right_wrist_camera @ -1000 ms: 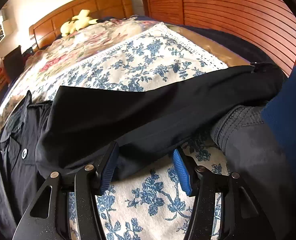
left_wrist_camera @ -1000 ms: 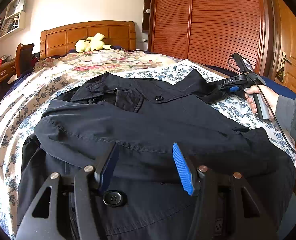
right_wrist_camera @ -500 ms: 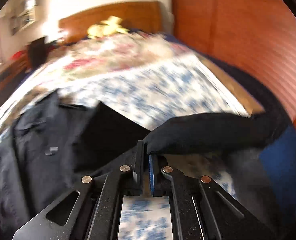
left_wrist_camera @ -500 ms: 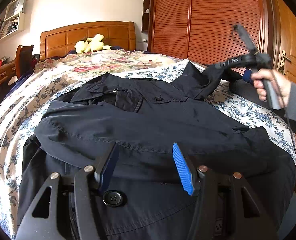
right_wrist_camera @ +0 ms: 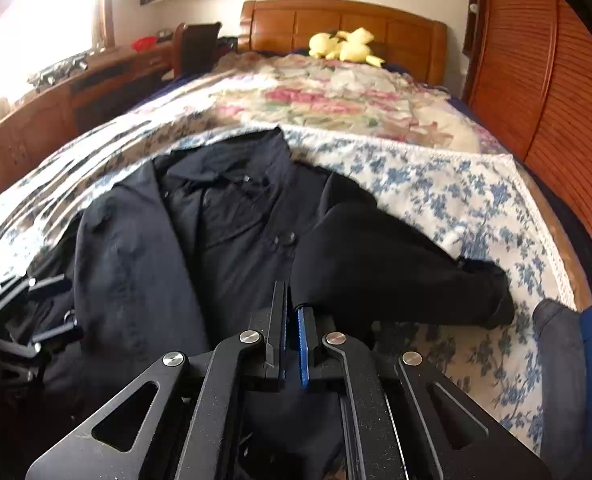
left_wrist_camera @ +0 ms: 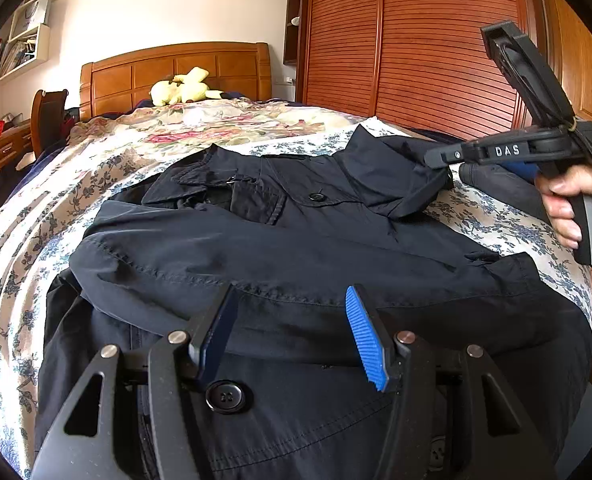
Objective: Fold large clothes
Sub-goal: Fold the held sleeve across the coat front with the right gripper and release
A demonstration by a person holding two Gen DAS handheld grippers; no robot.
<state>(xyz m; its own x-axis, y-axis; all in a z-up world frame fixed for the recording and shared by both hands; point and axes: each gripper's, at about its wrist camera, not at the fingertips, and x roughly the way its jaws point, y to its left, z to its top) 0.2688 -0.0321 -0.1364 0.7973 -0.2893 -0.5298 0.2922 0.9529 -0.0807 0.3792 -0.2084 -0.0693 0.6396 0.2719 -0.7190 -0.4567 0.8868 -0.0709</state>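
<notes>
While L tongs (left_wrist_camera: 292, 334) agape: R tongs (right_wrist_camera: 292, 308) pinching sleeve (right_wrist_camera: 395, 264).

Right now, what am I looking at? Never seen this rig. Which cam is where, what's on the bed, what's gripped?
No robot arm here: a person holds a two-finger gripper in each hand, and each carries a fisheye camera looking along its fingers.

The left wrist view shows the left gripper with its jaws apart, holding nothing, over a dark coat spread on the bed. At the right of that view is the person's hand holding the right gripper.

The right wrist view shows that gripper shut on the coat's sleeve, lifted toward the coat's body. A yellow plush toy lies by the headboard.
</notes>
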